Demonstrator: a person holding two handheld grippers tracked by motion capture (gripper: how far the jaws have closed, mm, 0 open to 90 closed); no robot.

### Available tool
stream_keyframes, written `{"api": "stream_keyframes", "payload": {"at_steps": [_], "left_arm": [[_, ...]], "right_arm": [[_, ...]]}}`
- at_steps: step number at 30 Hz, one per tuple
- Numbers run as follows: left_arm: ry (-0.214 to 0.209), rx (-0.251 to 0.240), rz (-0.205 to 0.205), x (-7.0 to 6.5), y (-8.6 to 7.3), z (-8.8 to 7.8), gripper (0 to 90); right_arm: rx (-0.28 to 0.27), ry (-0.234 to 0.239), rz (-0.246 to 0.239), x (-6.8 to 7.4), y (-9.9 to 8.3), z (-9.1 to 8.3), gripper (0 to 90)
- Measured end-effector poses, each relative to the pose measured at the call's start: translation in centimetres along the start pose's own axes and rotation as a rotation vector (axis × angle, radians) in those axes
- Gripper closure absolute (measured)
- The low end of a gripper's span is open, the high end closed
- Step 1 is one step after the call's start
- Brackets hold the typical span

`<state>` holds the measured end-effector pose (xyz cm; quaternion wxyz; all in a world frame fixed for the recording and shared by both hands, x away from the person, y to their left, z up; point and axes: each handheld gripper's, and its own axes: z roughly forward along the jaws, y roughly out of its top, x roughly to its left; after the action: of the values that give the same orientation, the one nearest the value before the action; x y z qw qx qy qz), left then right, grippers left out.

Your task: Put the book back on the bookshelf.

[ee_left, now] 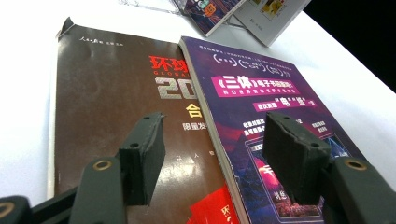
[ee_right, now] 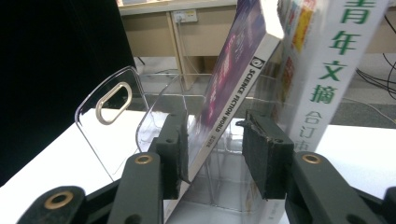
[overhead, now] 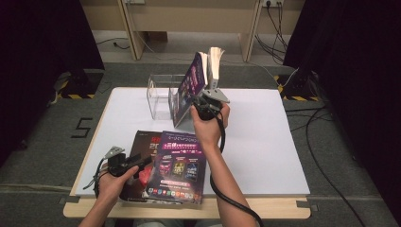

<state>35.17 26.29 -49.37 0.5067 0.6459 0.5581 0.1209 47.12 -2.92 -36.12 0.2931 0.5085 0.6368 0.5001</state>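
While the purple book [ee_right: 243, 79] leans, the clear rack [ee_right: 116, 126] hides its foot.

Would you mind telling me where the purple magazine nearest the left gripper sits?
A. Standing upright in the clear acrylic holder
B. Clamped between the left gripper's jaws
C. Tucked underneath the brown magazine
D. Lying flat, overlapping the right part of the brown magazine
D: the purple magazine lies flat with its left edge on top of the brown magazine, and the left gripper hovers open above both without clamping either.
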Motion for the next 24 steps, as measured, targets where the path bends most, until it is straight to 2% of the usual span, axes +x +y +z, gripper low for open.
{"api": "stream_keyframes", "payload": {"at_steps": [1,9,24], "left_arm": [[-0.001,0.001,0.001,0.0,0.0,0.0,38.0],[-0.003,0.003,0.007,-0.1,0.0,0.1,37.8],[-0.008,0.005,0.011,-0.3,0.0,0.1,37.8]], "right_arm": [[0.004,0.008,0.014,-0.1,-0.1,-0.2,60.6],[0.011,0.014,0.026,-0.6,-0.9,-1.2,60.5],[0.047,0.018,0.031,-1.8,-2.4,-2.7,59.7]]}}
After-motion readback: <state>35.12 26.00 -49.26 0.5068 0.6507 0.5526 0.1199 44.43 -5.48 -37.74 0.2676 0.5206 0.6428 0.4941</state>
